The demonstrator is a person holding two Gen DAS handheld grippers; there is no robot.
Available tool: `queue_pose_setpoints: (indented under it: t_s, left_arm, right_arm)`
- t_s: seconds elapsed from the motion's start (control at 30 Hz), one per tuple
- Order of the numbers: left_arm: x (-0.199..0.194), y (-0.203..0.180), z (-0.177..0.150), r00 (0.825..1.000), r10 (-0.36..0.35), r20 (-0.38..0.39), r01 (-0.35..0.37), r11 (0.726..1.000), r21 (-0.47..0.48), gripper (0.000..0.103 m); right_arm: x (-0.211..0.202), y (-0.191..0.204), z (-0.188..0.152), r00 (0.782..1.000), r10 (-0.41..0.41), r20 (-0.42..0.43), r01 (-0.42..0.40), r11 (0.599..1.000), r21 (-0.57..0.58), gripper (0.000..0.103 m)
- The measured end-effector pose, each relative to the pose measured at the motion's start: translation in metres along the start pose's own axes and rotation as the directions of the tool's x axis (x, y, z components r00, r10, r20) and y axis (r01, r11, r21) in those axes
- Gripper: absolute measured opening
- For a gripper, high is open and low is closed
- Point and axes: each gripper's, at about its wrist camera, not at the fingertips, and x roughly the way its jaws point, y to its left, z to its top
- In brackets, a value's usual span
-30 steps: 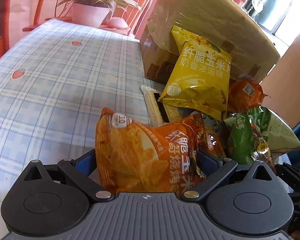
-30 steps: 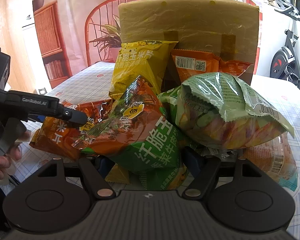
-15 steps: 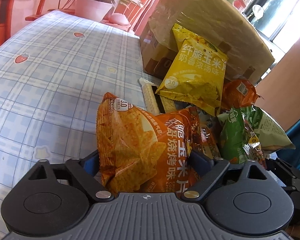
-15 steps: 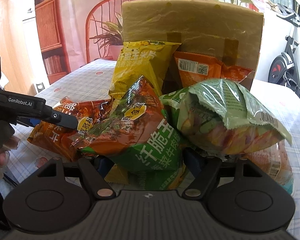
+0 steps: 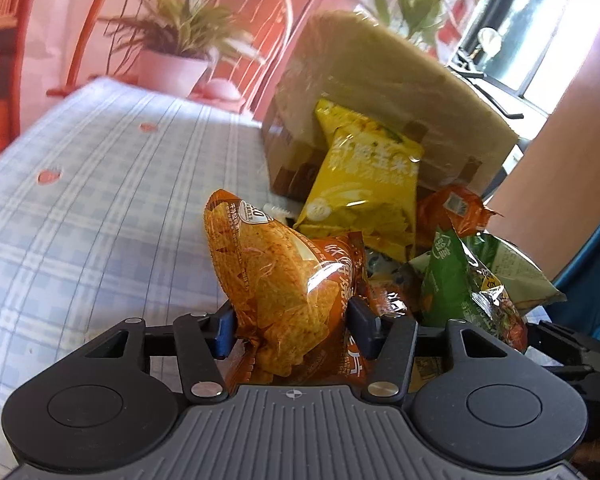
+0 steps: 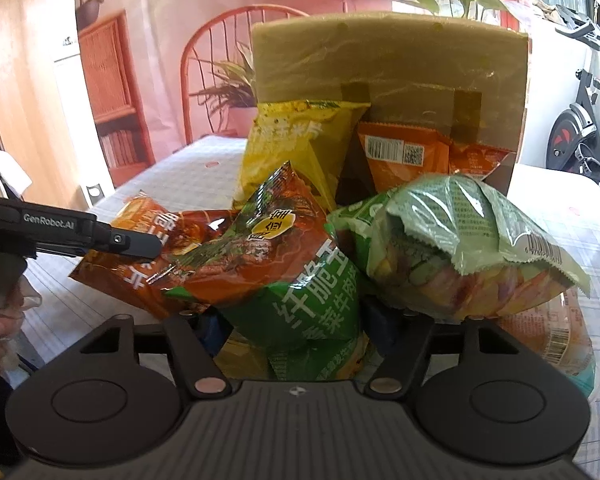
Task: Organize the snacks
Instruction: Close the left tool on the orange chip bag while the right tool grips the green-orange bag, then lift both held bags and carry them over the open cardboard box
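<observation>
An orange chip bag (image 5: 288,280) stands crumpled between my left gripper's (image 5: 292,324) blue pads. The jaws are closing and pinch it, lifted off the checked tablecloth (image 5: 100,200). In the right wrist view one left finger (image 6: 112,238) lies across that orange bag (image 6: 140,272). My right gripper (image 6: 294,328) is closing around a green-and-red chip bag (image 6: 292,280), and its pads touch the bag's sides. A pale green bag (image 6: 472,240) leans on its right. A yellow bag (image 6: 300,148) and a small orange pack (image 6: 404,156) rest against a cardboard box (image 6: 388,72).
A potted plant (image 5: 172,72) and a red chair stand at the table's far end. A round noodle cup (image 6: 560,340) lies under the pale green bag. An exercise bike (image 6: 572,128) is at the right. A person's hand (image 6: 0,320) holds the left gripper.
My left jaws have narrowed from wide open onto the orange bag, which now stands squeezed and raised. The right jaws have drawn in a little around the green-and-red bag.
</observation>
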Motion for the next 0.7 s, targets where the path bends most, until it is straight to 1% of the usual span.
queue_pose_setpoints:
  t_s: [0.1,0.23,0.4,0.53,0.7]
  left_arm:
    - [-0.007,-0.004,0.003,0.999,-0.002,0.037,0.001,1.0,0.018,0.057]
    - [-0.017,-0.007,0.01,0.997,0.0,0.078,-0.001,1.0,0.013,0.057]
    - [-0.031,-0.015,0.022,0.991,-0.009,0.132,0.006,1.0,0.028,0.057]
    - [-0.039,-0.023,0.028,0.989,-0.012,0.15,0.005,0.999,0.05,0.057]
    - [-0.048,-0.033,0.034,0.986,-0.028,0.167,0.016,0.997,0.074,0.057]
  right_arm:
    - [-0.007,0.003,0.005,1.0,0.021,0.02,-0.021,1.0,0.003,0.067]
    - [-0.016,0.007,0.013,0.998,0.042,0.047,-0.042,0.999,0.003,0.067]
    - [-0.024,0.009,0.022,0.996,0.055,0.073,-0.057,0.998,0.023,0.066]
    - [-0.029,0.007,0.027,0.993,0.068,0.091,-0.074,0.996,0.058,0.065]
    - [-0.04,0.012,0.033,0.991,0.068,0.117,-0.075,0.995,0.058,0.065]
